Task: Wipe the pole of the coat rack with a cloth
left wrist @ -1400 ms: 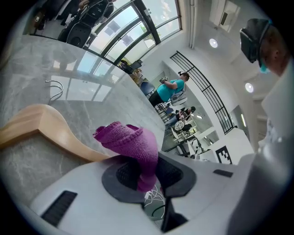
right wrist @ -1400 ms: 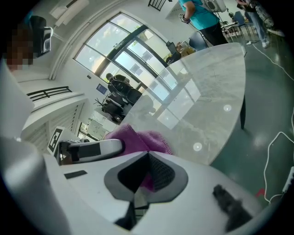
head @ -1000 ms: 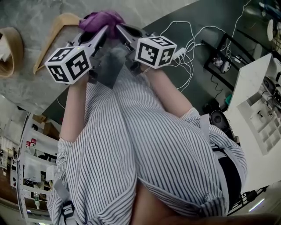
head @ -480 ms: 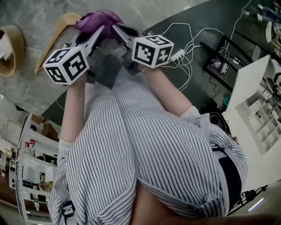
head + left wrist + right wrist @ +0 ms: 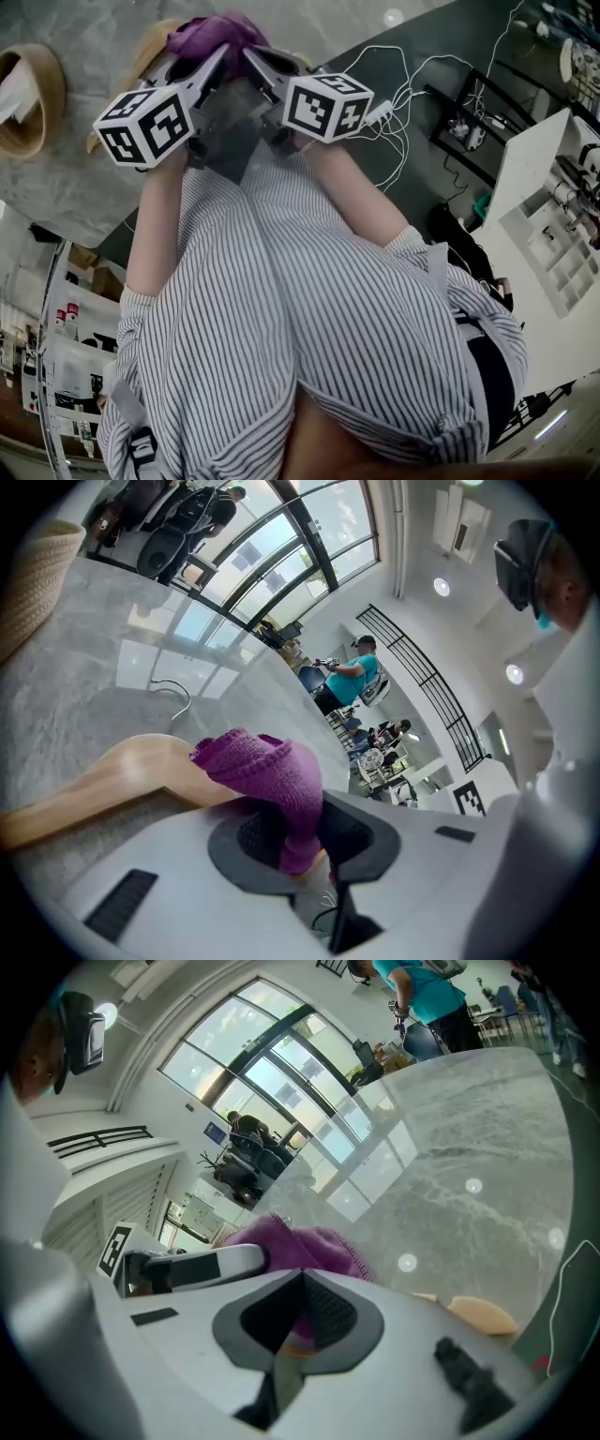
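The purple cloth (image 5: 211,33) sits at 12 o'clock in the head view, bunched over a curved wooden piece (image 5: 148,56) on the grey floor (image 5: 56,187). The left hand-held gripper (image 5: 300,829) has its jaws clamped on a fold of the cloth. The right hand-held gripper (image 5: 295,1321), converging from 2 o'clock, is closed too, pinching the cloth's edge.

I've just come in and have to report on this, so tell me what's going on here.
A person holds a gripper in each hand, tips close together, low over a grey floor. The left gripper is shut on a purple cloth, which drapes over a curved, light wooden piece. The right gripper, close beside it, pinches the same cloth. The cloth is on the wood, but no upright pole shows here.
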A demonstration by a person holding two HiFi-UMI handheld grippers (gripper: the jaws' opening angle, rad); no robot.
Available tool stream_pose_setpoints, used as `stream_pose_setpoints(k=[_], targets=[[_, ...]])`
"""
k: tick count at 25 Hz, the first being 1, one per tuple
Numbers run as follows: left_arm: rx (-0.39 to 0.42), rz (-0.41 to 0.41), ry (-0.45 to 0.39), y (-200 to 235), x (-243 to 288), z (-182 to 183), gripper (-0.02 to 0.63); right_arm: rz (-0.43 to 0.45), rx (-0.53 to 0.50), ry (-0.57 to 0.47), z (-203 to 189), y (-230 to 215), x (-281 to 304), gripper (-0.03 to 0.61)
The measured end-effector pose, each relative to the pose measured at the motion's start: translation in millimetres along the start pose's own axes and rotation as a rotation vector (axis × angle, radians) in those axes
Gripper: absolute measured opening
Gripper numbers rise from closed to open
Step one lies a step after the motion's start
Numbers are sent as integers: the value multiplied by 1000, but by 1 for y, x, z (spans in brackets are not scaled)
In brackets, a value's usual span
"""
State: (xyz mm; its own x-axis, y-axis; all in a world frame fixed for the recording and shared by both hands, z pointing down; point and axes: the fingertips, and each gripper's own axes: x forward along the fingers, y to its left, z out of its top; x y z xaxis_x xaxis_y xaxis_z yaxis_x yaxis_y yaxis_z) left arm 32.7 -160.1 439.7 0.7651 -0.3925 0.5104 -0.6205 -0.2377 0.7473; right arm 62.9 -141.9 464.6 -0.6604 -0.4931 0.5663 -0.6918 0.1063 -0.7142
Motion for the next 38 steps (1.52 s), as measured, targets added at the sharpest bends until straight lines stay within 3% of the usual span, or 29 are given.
stream_pose_setpoints(k=[15,38], targets=[[0,-5,-10,33,-37,17,83,2,-13,3,-6,37,37,17],[-113,-5,-135,73,-71,49,83,4,-16,7,2,71,85,16]])
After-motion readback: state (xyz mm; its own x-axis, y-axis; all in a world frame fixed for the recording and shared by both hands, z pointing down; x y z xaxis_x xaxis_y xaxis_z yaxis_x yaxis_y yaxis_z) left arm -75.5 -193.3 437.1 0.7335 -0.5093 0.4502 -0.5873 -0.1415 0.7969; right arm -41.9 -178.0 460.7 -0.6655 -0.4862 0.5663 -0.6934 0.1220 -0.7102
